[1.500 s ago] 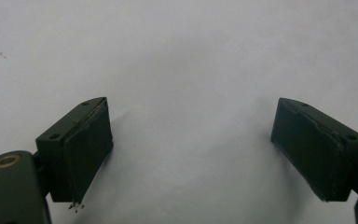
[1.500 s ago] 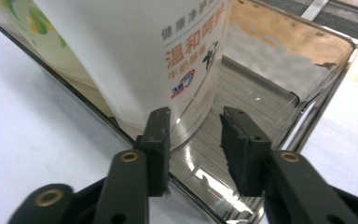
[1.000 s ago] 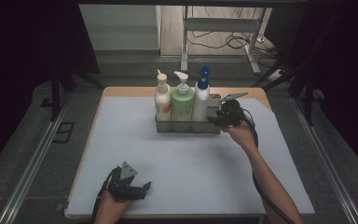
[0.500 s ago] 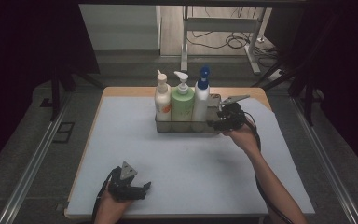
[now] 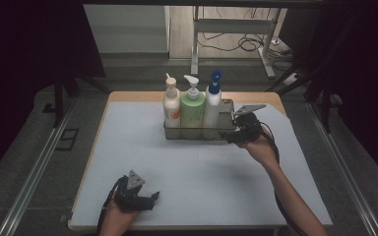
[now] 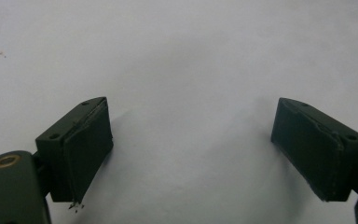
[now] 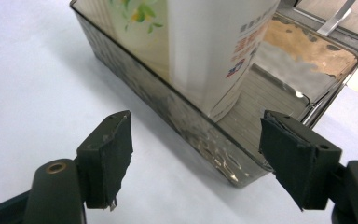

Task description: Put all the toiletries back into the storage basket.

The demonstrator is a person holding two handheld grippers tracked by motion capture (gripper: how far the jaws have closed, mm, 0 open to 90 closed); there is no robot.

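A clear smoked-plastic tray (image 5: 225,132) stands at the back middle of the table and holds three upright bottles: a white pump bottle (image 5: 171,104), a green pump bottle (image 5: 192,107) and a white bottle with a blue spray top (image 5: 212,104). My right gripper (image 5: 230,137) hovers at the tray's right front corner (image 7: 242,175). Its jaws have just been opening and stand wide, with nothing pressed between the pads. The white bottle (image 7: 214,51) rises just behind that wall. My left gripper (image 5: 152,199) rests near the front left edge, open over bare table (image 6: 191,158).
The table (image 5: 202,167) has a pale blue top with a wooden rim at the back. Metal rails run along both sides on the floor. A stand and cables lie beyond the far edge.
The right gripper has drawn back a little from the tray toward the right and front, with its jaws spread wider. The left gripper has stayed in place.
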